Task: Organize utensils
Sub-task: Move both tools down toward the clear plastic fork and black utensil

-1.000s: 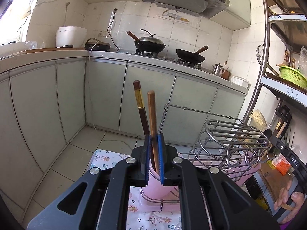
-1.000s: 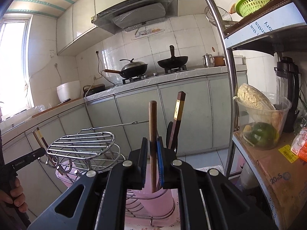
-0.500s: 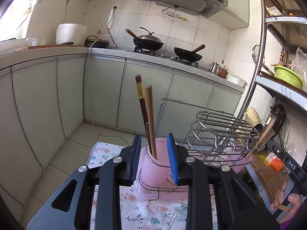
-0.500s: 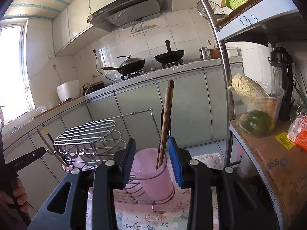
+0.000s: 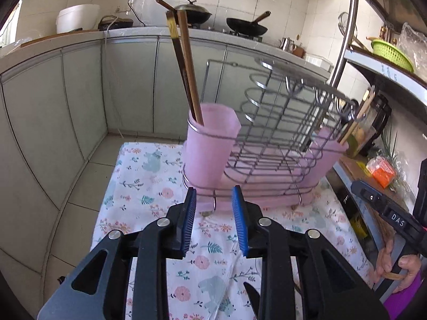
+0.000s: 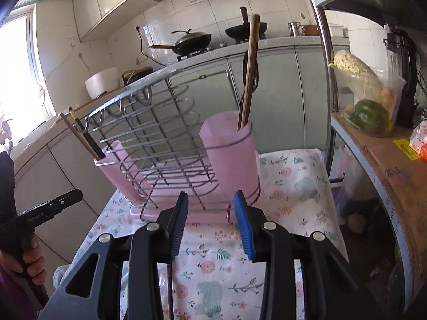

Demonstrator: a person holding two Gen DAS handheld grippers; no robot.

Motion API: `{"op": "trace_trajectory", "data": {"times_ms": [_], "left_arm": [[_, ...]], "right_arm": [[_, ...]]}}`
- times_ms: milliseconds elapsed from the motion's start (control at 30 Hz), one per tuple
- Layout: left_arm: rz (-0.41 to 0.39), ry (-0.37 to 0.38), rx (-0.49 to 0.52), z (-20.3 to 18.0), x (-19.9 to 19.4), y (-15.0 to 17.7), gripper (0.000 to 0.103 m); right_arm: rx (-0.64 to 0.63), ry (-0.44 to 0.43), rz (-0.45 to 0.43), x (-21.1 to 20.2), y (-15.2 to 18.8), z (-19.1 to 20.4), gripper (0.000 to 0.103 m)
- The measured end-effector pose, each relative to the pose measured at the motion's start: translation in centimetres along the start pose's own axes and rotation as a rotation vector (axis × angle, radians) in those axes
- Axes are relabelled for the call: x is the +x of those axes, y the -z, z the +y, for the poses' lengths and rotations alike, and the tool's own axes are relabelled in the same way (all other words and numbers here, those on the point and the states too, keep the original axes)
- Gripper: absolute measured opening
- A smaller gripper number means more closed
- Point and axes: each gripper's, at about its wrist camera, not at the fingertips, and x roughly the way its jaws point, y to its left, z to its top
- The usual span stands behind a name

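A wire dish rack [image 5: 280,122] with a pink cup at each end stands on a flowered tablecloth [image 5: 149,186]. In the left wrist view the near pink cup [image 5: 210,144] holds two upright chopsticks [image 5: 186,66], one dark and one brown. My left gripper [image 5: 213,194] is open and empty, low in front of that cup and clear of it. In the right wrist view the other pink cup [image 6: 229,157] holds chopsticks [image 6: 249,74] too. My right gripper [image 6: 211,197] is open and empty just before it. Each view shows the far cup [image 6: 117,168] with its chopsticks [image 6: 82,133].
Grey cabinets and a counter with woks [image 5: 245,26] run behind the table. A metal shelf post [image 6: 323,85] and a shelf with a food container [image 6: 368,106] stand to the right. A thin dark rod [image 6: 169,280] lies on the cloth under my right gripper.
Both grippers opened and let go of the brown chopsticks, which now stand in the cups. Both grippers then drew back and down, away from the cups.
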Motion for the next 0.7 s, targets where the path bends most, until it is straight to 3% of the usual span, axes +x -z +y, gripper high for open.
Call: {"op": "trace_trajectory", "data": {"times_ms": [200,433,700], "left_arm": [[0.155,0.045,0.054,-1.2,2.6,2.8,0.028],[0.312,0.090,0.095,-2.0,5.4,4.8,0.027],[0.438,0.064,0.178,-3.4,8.6,5.6,0.024]], "right_arm": [[0.035,-0.026,0.126,1.7,2.2,-0.3,0.035],[0.072,-0.073,0.215,2.9,3.9,-0.4,0.026],[0.056,-0.099,0.295,4.2,4.9,0.2,0.025]]}}
